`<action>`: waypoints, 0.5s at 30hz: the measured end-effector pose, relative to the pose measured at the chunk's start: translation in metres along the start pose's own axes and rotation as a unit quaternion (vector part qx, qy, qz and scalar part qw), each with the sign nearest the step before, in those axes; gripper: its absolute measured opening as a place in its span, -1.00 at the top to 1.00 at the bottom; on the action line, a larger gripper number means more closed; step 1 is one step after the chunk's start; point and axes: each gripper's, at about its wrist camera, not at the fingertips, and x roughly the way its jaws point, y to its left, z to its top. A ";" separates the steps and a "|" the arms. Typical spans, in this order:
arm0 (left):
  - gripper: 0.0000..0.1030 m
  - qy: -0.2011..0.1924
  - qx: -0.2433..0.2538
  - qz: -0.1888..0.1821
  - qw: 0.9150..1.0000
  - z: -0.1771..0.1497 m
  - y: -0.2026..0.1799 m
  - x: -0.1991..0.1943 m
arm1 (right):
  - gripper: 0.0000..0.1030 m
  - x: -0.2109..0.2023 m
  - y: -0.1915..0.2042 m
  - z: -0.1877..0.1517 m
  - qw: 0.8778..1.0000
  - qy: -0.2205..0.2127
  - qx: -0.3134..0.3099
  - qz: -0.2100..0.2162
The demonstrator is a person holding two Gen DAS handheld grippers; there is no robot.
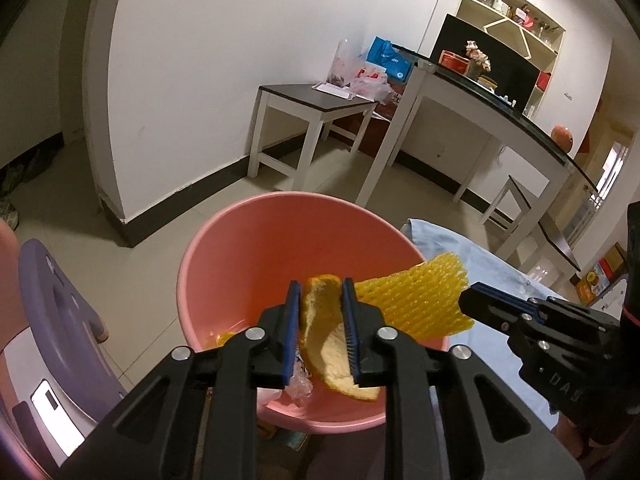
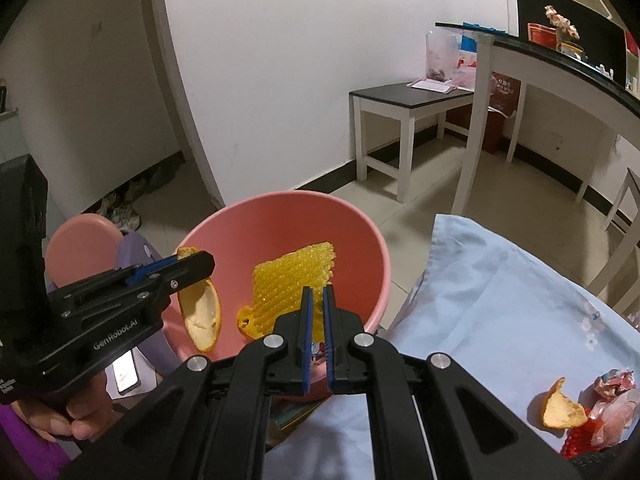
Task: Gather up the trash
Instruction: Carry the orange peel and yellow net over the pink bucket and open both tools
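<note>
Left gripper (image 1: pixel 320 292), at centre frame in the left wrist view, has its jaws narrowly parted and clamped on a curved orange peel (image 1: pixel 320 332) above the pink basin (image 1: pixel 240 248). Right gripper (image 2: pixel 317 300), low centre in the right wrist view, is nearly closed, pinching a yellow foam fruit net (image 2: pixel 292 276) over the same basin. Further peel (image 2: pixel 560 406) and crumpled wrappers (image 2: pixel 612 400) lie at lower right on the pale blue cloth (image 2: pixel 500 300).
</note>
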 end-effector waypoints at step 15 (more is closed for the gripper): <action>0.35 0.001 0.003 0.001 1.000 0.001 -0.003 -0.008 | 0.50 -0.008 -0.004 0.000 1.000 -0.006 0.006 0.008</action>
